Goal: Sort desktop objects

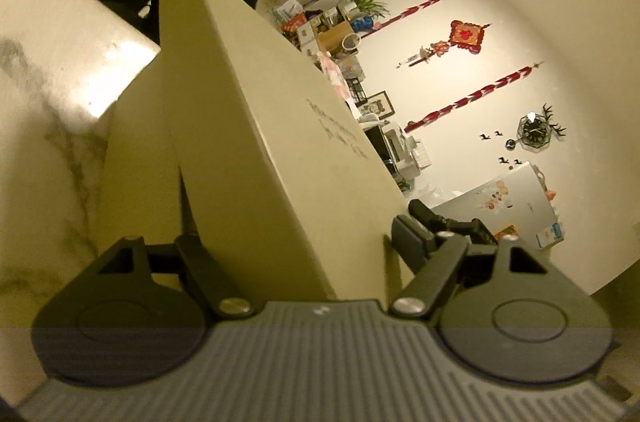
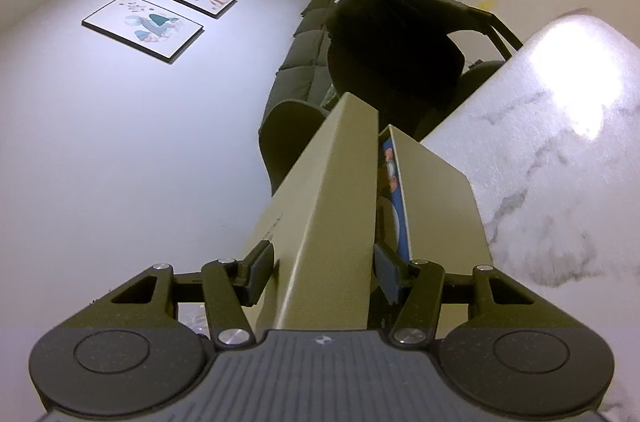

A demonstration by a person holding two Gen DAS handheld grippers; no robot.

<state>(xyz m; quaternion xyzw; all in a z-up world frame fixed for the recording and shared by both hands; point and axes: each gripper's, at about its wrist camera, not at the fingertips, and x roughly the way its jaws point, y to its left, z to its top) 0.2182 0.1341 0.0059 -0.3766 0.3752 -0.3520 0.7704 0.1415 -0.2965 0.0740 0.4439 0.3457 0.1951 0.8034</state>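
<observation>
Here, both views show one beige box lid (image 1: 256, 126), tilted and raised over its lower tray (image 2: 436, 190), with a tool clamped on the lid at each side.

Left tool (image 1: 296, 242): the jaws straddle a side wall of the lid. One pad lies inside the lid, in the gap above the tray, and is mostly hidden; the other pad (image 1: 408, 242) lies flat against the lid's printed outer face. The tool is pinching the lid wall.

Right tool (image 2: 320, 274): the jaws straddle the opposite wall of the lid. The outer pad (image 2: 260, 272) presses on the printed face; the inner pad (image 2: 386, 274) sits in the gap between lid and tray. The tool is pinching the lid wall.

The tray rests on the white marble-patterned worktop (image 2: 560, 162). Through the gap, a blue item with a picture print (image 2: 394, 182) shows inside the tray; what it is cannot be told.

Behind the box stands a dark chair (image 2: 392, 38).
</observation>
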